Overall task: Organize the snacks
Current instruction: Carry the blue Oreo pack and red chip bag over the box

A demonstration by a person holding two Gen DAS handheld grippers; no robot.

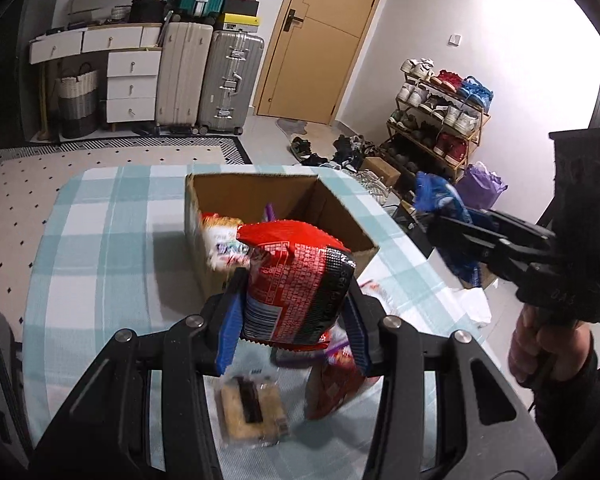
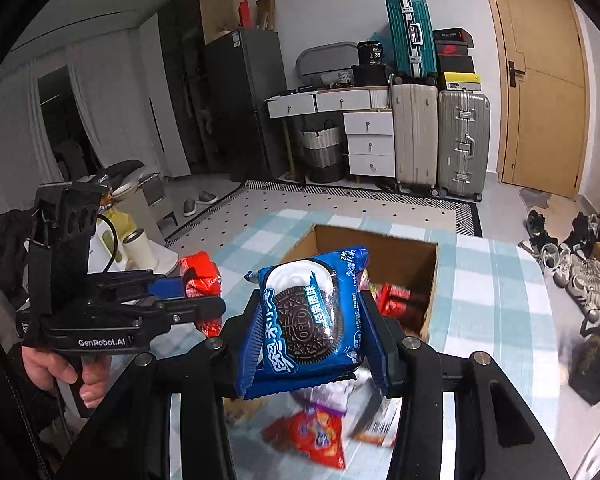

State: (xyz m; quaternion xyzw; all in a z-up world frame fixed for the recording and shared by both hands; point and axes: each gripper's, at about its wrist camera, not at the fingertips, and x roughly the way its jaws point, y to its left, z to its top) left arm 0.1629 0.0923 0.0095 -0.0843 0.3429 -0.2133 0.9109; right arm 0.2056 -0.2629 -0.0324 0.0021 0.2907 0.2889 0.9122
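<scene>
**A:** Both tools are loaded, right? Your left tool (image 1: 294, 312) is clamped on that red and black crinkly snack packet (image 1: 296, 284), blue pads squeezing its sides, and your right tool (image 2: 312, 340) is closed tight on the blue Oreo cookie pack (image 2: 308, 320).

**B:** Yep, and both packs ride above the checked teal and white bench (image 1: 100, 240), angled toward the open brown cardboard box (image 1: 284, 204). I reckon you're carrying them there because a few snacks already sit inside it.

**A:** Gripping them by the edges makes sense, since the cookies could crack under a flat squeeze.

**B:** More to fetch: a beige wrapped biscuit bar (image 1: 252, 408) and an orange-red snack bag (image 2: 312, 436) lie on the bench below your tools.
</scene>
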